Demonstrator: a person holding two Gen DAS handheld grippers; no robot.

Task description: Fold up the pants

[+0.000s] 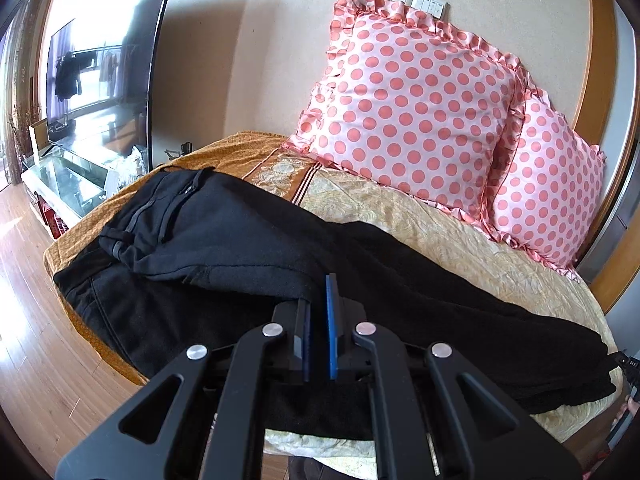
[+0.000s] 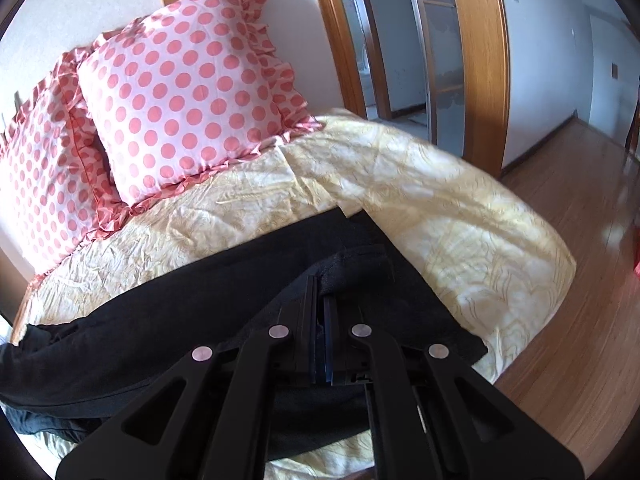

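Observation:
Black pants [image 1: 248, 236] lie across the bed. Their waist end, with a pocket zip, is folded over at the left of the left wrist view. My left gripper [image 1: 320, 296] is shut, its blue pads pinching a raised fold of the pants at the near edge. In the right wrist view the pants [image 2: 224, 304] stretch from lower left to centre. There my right gripper [image 2: 320, 296] is shut on a lifted ridge of the leg end. The cloth inside both jaws is hidden by the fingers.
Two pink polka-dot pillows [image 1: 416, 108] [image 2: 184, 100] lean on the wall behind the pants. The cream bedcover [image 2: 460, 232] hangs over the bed's right edge above a wooden floor [image 2: 580, 320]. A television [image 1: 108, 80] on a glass stand is left of the bed; a doorway [image 2: 420, 40] is at right.

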